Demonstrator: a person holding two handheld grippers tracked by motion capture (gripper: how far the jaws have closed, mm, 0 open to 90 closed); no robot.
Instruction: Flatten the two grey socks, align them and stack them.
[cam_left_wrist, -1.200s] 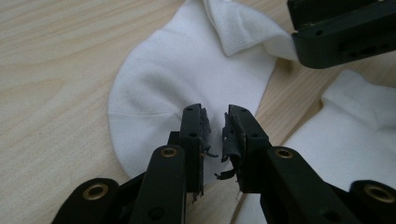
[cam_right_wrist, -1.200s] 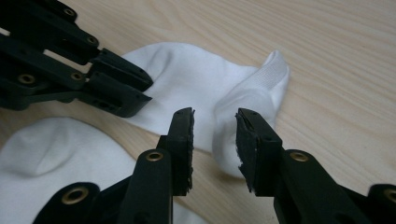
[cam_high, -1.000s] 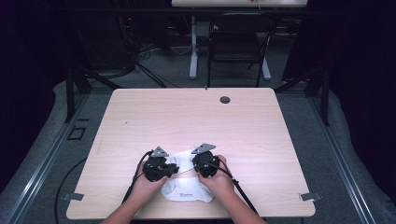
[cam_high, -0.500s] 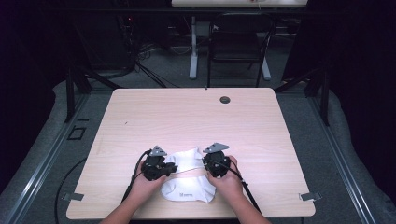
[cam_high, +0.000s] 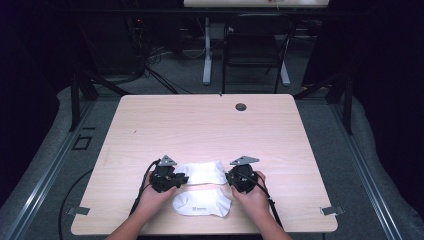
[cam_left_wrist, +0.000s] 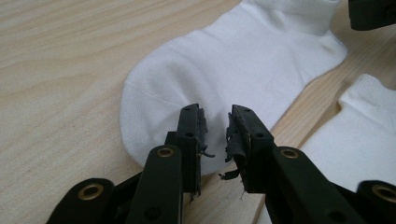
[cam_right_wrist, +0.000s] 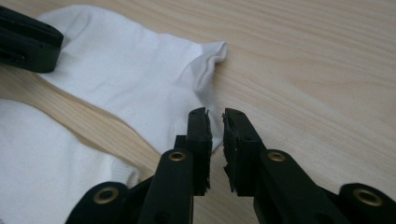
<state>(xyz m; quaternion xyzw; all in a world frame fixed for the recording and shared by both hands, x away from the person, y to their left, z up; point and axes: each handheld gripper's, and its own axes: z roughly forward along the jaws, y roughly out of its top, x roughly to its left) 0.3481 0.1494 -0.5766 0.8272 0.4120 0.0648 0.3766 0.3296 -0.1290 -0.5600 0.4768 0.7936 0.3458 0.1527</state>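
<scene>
Dim lab or studio, light wooden table (cam_high: 210, 125) on grey floor, black chair (cam_high: 255, 47) behind (tangled cables (cam_high: 150, 55) nearby)

Two white socks (cam_high: 202, 172) flat, side by side

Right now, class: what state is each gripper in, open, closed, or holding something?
Left gripper: open, jaws just opened a little, over the far sock's toe, gripping nothing.
Right gripper: open, jaws just opened, at that sock's cuff, nothing held.

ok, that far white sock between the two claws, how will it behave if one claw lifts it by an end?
Likely floppy: the far sock lies flat with a curled cuff, so it should drape. Probably light, thin knit. It won't roll, but may drag across the table.
</scene>
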